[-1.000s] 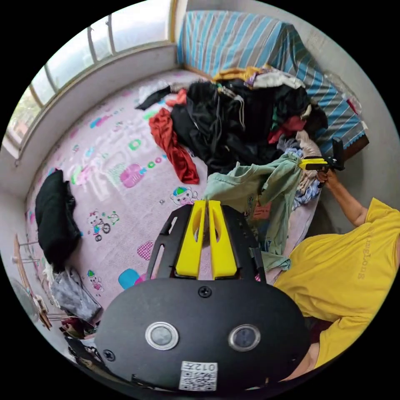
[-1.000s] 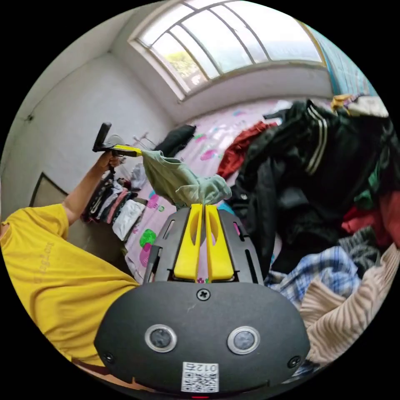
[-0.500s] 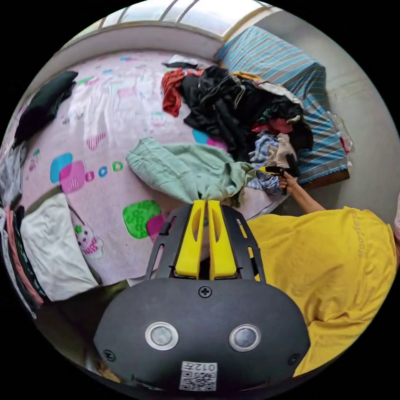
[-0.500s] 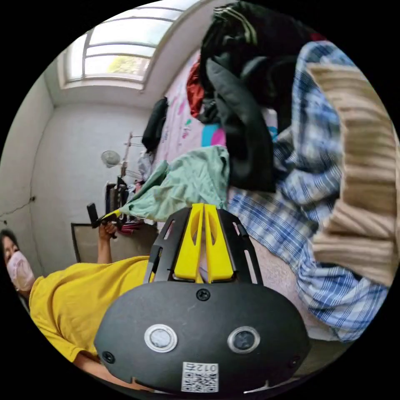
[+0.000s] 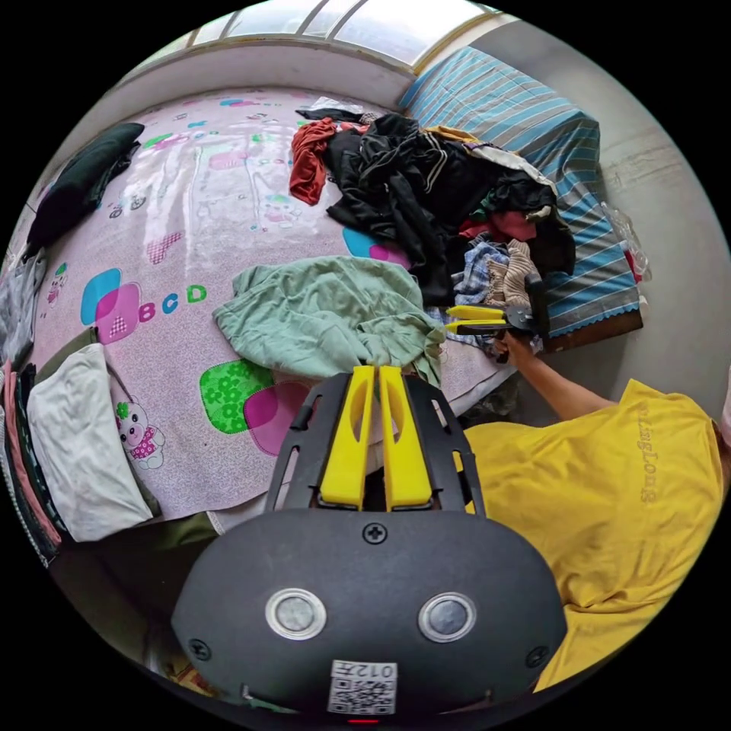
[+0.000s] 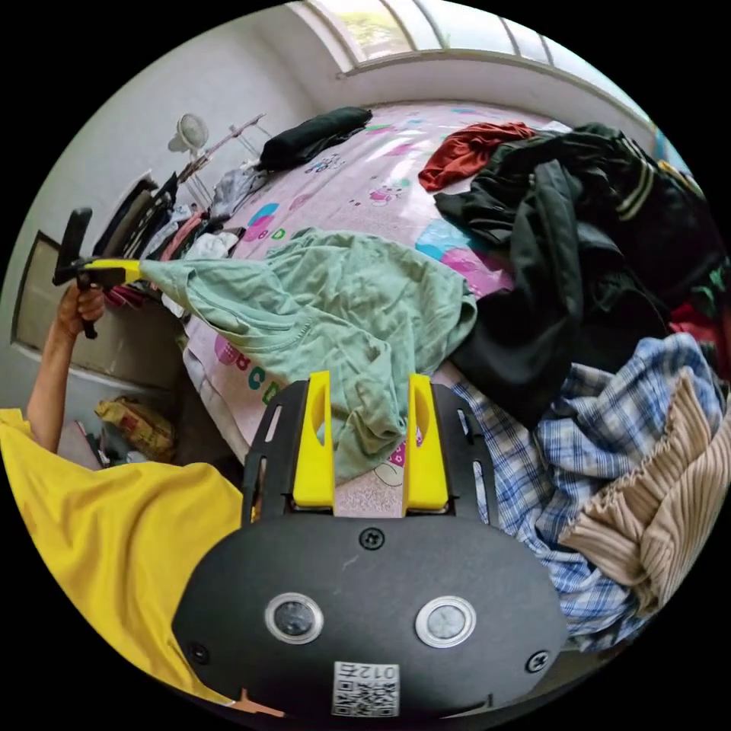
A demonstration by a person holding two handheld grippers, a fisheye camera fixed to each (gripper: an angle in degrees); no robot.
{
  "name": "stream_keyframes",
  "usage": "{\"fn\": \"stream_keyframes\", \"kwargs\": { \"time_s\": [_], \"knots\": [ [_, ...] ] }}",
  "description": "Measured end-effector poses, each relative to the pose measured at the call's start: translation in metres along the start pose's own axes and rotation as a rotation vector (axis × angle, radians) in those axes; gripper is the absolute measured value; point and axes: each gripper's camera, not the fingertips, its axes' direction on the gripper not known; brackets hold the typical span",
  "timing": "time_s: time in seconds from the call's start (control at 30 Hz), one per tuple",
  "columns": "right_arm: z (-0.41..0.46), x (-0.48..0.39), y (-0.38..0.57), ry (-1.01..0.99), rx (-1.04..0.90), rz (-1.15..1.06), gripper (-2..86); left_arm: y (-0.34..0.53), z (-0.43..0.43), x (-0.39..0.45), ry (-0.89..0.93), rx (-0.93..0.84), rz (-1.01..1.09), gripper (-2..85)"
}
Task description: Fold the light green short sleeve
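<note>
The light green short sleeve (image 5: 320,316) lies crumpled on the pink patterned sheet (image 5: 152,228) near the bed's edge. My left gripper (image 5: 373,371) is shut on its near hem, and the right gripper view shows that gripper (image 6: 126,268) in a hand at the left, stretching a corner of the shirt (image 6: 335,304). My right gripper (image 6: 367,381) stands open, jaws wide apart over a fold of the green cloth, not pressing it. In the left gripper view the right gripper (image 5: 464,320) hovers open beside the shirt's right edge.
A big heap of dark clothes (image 5: 426,190) with a red garment (image 5: 308,156), a blue plaid shirt (image 6: 563,472) and a beige ribbed knit (image 6: 662,518) crowds the bed's right side. A black folded item (image 5: 76,179) lies far off. Folded clothes (image 5: 76,442) sit near the edge. The person wears a yellow shirt (image 5: 609,487).
My right gripper has opened and let go of the green shirt, which has dropped onto the sheet. The left gripper keeps its hold.
</note>
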Motion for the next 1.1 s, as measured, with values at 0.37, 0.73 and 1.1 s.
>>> {"fn": "stream_keyframes", "kwargs": {
  "time_s": [0.37, 0.73, 1.1],
  "knots": [
    [0.09, -0.115, 0.004, 0.189, 0.021, -0.221, 3.9, 0.028, -0.034, -0.016, -0.052, 0.231, 0.07, 0.1],
    [-0.153, -0.198, 0.01, 0.279, 0.546, -0.311, 3.2, 0.11, -0.179, 0.054, -0.392, 0.543, 0.078, 0.0],
    [-0.456, -0.46, 0.104, 0.546, 0.898, -0.407, 2.9, 0.24, -0.381, 0.274, -0.7, 0.783, 0.161, -0.1]
  ]
}}
